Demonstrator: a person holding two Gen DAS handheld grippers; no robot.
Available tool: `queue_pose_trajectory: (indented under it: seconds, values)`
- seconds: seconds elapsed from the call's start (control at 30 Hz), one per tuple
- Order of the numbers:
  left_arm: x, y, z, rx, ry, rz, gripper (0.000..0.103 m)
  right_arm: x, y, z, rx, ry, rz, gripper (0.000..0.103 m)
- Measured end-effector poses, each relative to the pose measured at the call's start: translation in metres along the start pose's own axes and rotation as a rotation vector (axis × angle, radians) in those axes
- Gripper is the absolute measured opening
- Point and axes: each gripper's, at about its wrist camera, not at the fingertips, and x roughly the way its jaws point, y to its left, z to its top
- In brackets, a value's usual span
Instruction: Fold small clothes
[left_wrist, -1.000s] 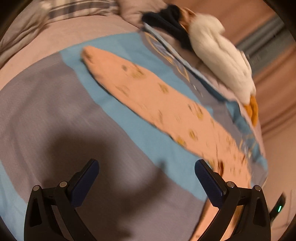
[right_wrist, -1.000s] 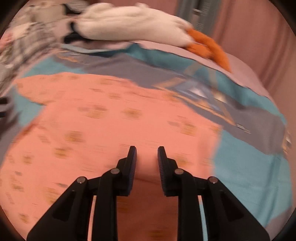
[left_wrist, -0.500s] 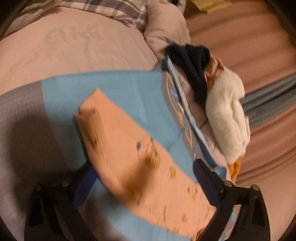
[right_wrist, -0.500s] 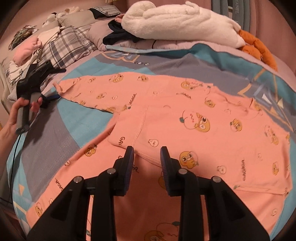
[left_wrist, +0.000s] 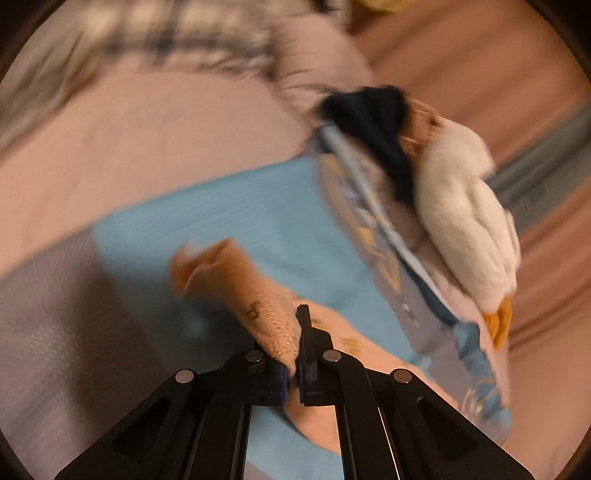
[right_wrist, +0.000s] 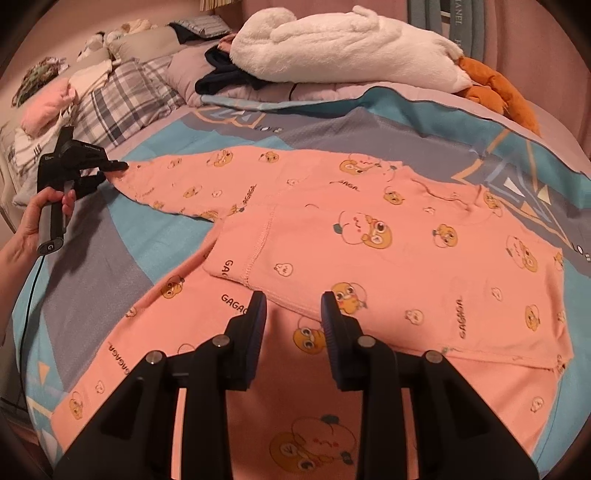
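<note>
Orange cloth with little cartoon faces, a small shirt (right_wrist: 388, 240), is lying spread flat on the blue and grey blanket (right_wrist: 110, 251) covering the bed. The left gripper (left_wrist: 295, 354) is pinching the end of one sleeve (left_wrist: 255, 306), its jaws closed on the fabric. The right gripper (right_wrist: 293, 314) is hovering over the shirt's folded lower edge, jaws partly apart and gripping nothing. A white plush toy (right_wrist: 343, 48) is lying along the far side.

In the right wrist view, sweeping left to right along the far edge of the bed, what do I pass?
Pink bundle → plaid pillow → dark garment → white plush → its orange feet.
</note>
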Motion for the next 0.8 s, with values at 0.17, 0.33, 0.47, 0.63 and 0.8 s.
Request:
queue_pose_trajectory:
  seconds: [0.17, 0.33, 0.47, 0.63, 0.8]
  values:
    - [-0.026, -0.097, -0.016, 0.244, -0.024, -0.044, 0.001, -0.027, -0.02, -0.005, 0.079, -0.051, -0.008, 0.031]
    - [-0.034, -0.199, -0.072, 0.461, 0.029, -0.123, 0.001, -0.054, -0.044, -0.017, 0.131, -0.074, -0.064, 0.031]
    - [-0.024, -0.271, -0.142, 0.617, 0.104, -0.171, 0.001, -0.081, -0.069, -0.03, 0.181, -0.113, -0.104, 0.032]
    - [0.006, -0.323, -0.247, 0.773, 0.231, -0.18, 0.001, -0.117, -0.111, -0.052, 0.287, -0.169, -0.156, 0.036]
    - [0.049, -0.335, -0.317, 0.839, 0.334, -0.091, 0.001, -0.139, -0.149, -0.081, 0.376, -0.188, -0.216, 0.039]
